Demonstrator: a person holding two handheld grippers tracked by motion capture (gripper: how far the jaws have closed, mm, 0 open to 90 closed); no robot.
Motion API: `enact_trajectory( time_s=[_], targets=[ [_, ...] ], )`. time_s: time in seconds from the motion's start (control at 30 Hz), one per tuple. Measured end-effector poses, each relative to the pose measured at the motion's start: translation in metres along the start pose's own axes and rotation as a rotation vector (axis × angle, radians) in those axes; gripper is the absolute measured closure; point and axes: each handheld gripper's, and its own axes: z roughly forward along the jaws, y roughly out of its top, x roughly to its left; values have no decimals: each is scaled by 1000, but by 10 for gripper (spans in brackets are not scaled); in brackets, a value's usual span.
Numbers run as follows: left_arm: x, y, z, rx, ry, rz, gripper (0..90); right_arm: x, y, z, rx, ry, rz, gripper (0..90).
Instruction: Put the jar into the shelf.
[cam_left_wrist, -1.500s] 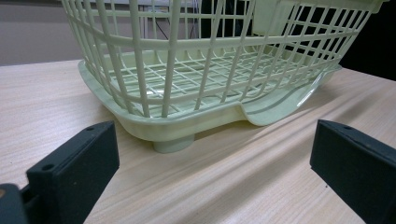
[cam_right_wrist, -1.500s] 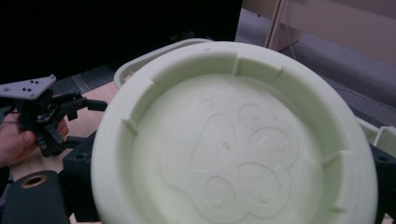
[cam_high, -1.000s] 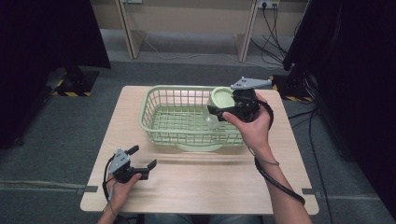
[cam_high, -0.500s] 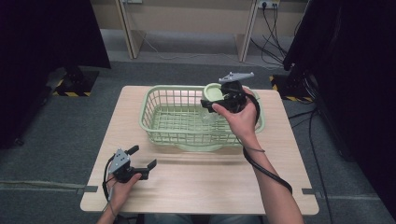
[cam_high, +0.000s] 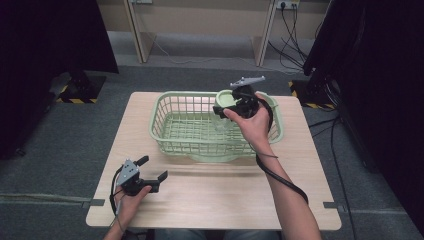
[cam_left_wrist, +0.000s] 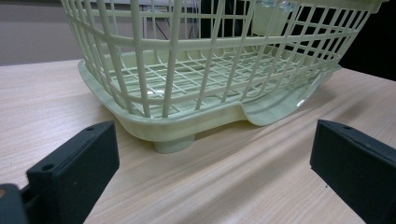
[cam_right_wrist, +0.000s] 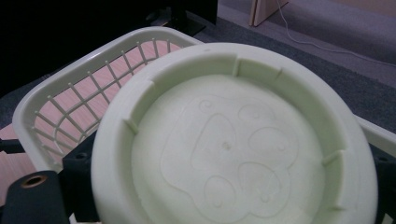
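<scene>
Since a second ago the right gripper (cam_high: 225, 106), clamped on the pale green lid (cam_right_wrist: 233, 140), has lifted toward frame centre over the basket (cam_high: 165, 102), indicating removal under way; left gripper (cam_high: 150, 170) rests wide open, empty.

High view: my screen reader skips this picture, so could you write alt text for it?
The right gripper holds a pale green round lid over the far right corner of a green mesh basket on a wooden table. The left gripper, jaws open and holding nothing, rests near the table's front left, apart from the basket.
</scene>
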Motion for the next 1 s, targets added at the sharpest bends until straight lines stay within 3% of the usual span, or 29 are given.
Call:
enact_trajectory(
  time_s=[1.0],
  targets=[
    [0, 0, 0, 1, -5, 3, 10, -10, -3, 53, 109, 11, 58, 118]
  ],
)
